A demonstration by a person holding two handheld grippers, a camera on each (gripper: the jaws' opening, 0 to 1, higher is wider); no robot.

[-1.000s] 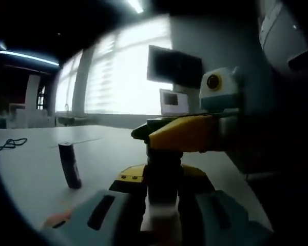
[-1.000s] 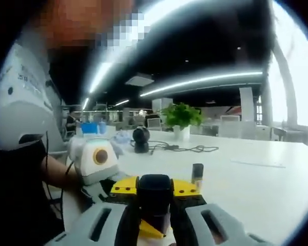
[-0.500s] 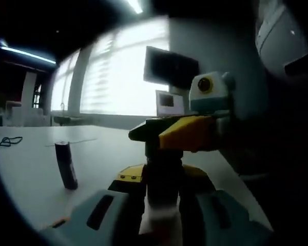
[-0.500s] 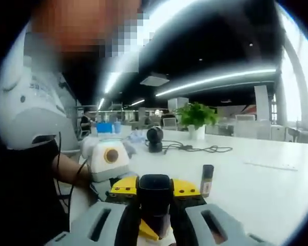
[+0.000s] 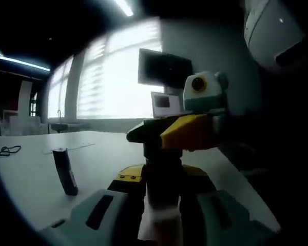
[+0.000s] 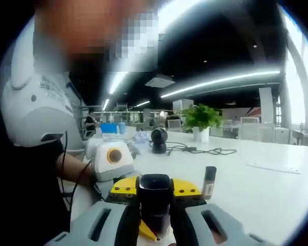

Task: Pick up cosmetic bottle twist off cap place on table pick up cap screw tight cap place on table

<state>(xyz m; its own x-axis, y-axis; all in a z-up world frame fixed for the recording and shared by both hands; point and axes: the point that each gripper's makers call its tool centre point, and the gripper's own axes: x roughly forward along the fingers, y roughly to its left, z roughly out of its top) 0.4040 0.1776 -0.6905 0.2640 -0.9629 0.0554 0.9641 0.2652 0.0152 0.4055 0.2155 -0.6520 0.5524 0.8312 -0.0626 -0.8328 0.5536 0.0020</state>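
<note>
Left gripper [image 5: 161,215]: its jaws rise from the bottom of the left gripper view and are clamped on the pale lower body of the cosmetic bottle [image 5: 163,177], which stands upright between them.
Right gripper [image 6: 154,218]: its jaws are closed on the dark upper end of the same bottle [image 6: 154,197]; in the left gripper view this gripper [image 5: 187,132] crosses from the right, its yellow and black jaws lying across the bottle top.
Cap: probably the dark glossy part at the bottle top, pinched between the right jaws; the pictures are too dim to show a seam between it and the body.
Bottle position: held above the desk [image 5: 36,179], between both pairs of jaws, not resting on the surface.
Dark stick-shaped tube [image 5: 65,171]: stands slightly tilted on the desk, left of the left jaws and apart from them; in the right gripper view it [image 6: 209,182] stands just right of the jaws, further out on the desk [image 6: 256,195].
Cable [image 6: 195,150]: lies on the desk beyond the right jaws, near a small dark round device [image 6: 159,139].
Potted plant [image 6: 201,120]: on the desk far beyond the right jaws.
Monitor [image 5: 164,69]: beyond the left jaws, before the bright windows [image 5: 113,77].
Person [image 6: 38,133]: white and black clothing left of the right jaws.
</note>
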